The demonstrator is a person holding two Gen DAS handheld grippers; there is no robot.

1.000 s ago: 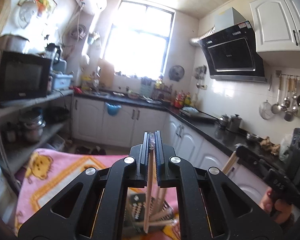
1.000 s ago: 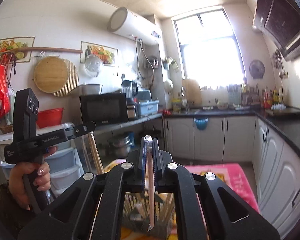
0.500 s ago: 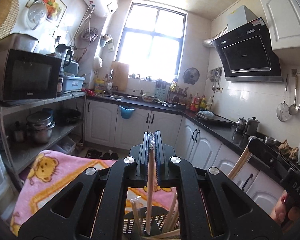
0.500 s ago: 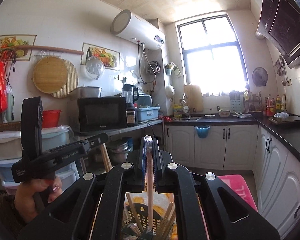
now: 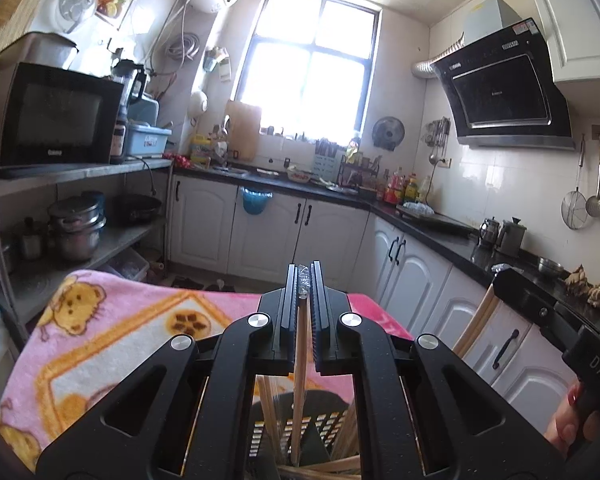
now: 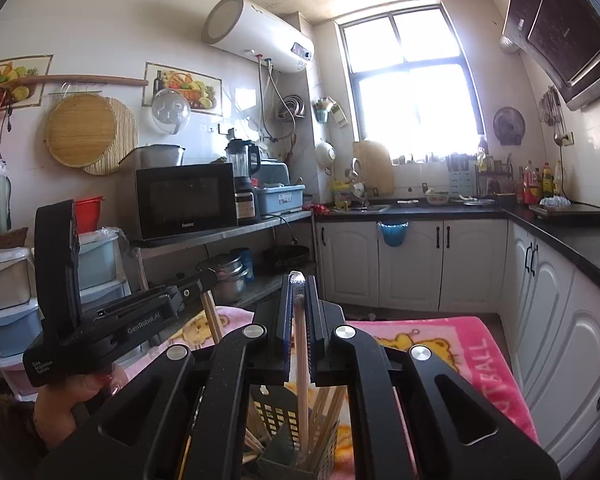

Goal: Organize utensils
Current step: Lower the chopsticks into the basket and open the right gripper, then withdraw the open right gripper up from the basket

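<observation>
Two chopsticks are held upright, one clamped in the left tongs (image 5: 303,276), one in the right tongs (image 6: 299,282), tips inside the black slotted utensil holder (image 6: 276,416). If released crooked, either could snag chopsticks already inside.

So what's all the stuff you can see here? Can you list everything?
chopstick in left gripper: one, pale wood, upright, tip down in the holder
chopstick in right gripper: one, pale wood, upright, tip down in the holder
holder: one, black slotted, on the blanket, more chopsticks inside
blanket: one, pink with yellow bears, under the holder
microwave: one, black, top shelf
pots: a stack, silver, lower shelf
range hood: one, black, on the wall
water heater: one, white, high on the wall
left gripper: black, shut on its chopstick
right gripper: black, shut on its chopstick
</observation>
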